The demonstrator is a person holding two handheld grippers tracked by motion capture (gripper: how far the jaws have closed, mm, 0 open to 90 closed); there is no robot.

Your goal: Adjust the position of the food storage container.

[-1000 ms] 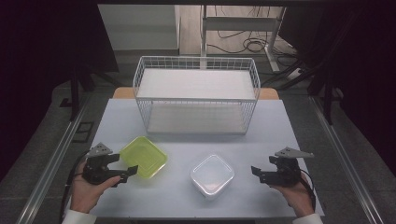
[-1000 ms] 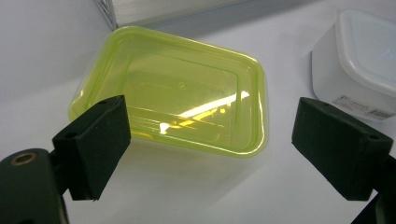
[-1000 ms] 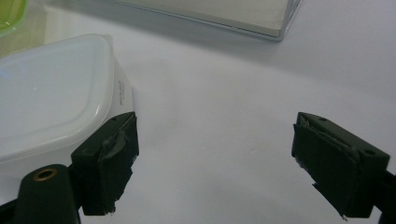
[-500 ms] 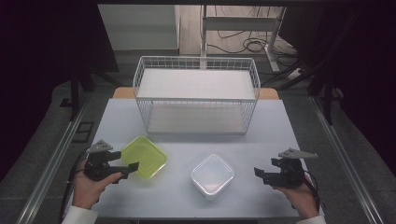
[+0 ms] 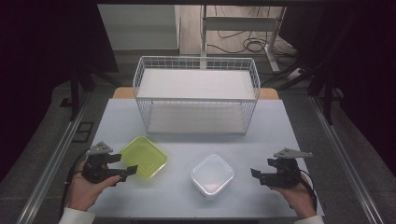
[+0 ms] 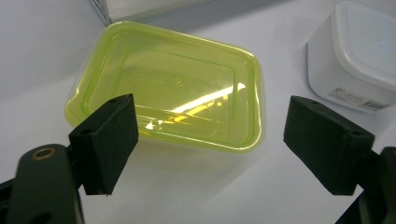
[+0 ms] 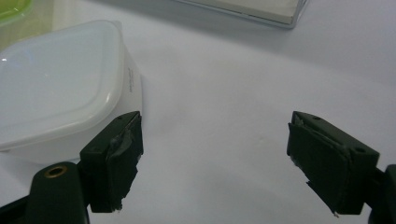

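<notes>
Since a second ago the right gripper (image 5: 259, 174) has drawn back a little toward the table's near edge, farther from the white lidded container (image 5: 212, 175); the left gripper (image 5: 125, 164) has barely shifted and the containers lie as they did. Both grippers have their jaws wide apart and hold nothing.

The yellow-green container (image 5: 143, 156) lies open on the table (image 5: 280, 135), just ahead of the left gripper, near its left front corner; in the left gripper view (image 6: 168, 93) its near rim sits between the jaws, though whether a jaw touches it is hard to tell. The white lidded container stands to its right, apart from it, and well left of the right gripper. In the right gripper view (image 7: 60, 116) it is cut off at the left edge, and small print on its side is too small to read. The left gripper view cuts it off at the upper right corner.

Behind both stands a white wire basket (image 5: 196, 95) with a pale floor, its far side blurred by the mesh. The table is pale grey and matt. Around it the room is dark; cables (image 5: 233, 45) lie on the floor beyond, beneath a desk frame whose top is out of frame.
</notes>
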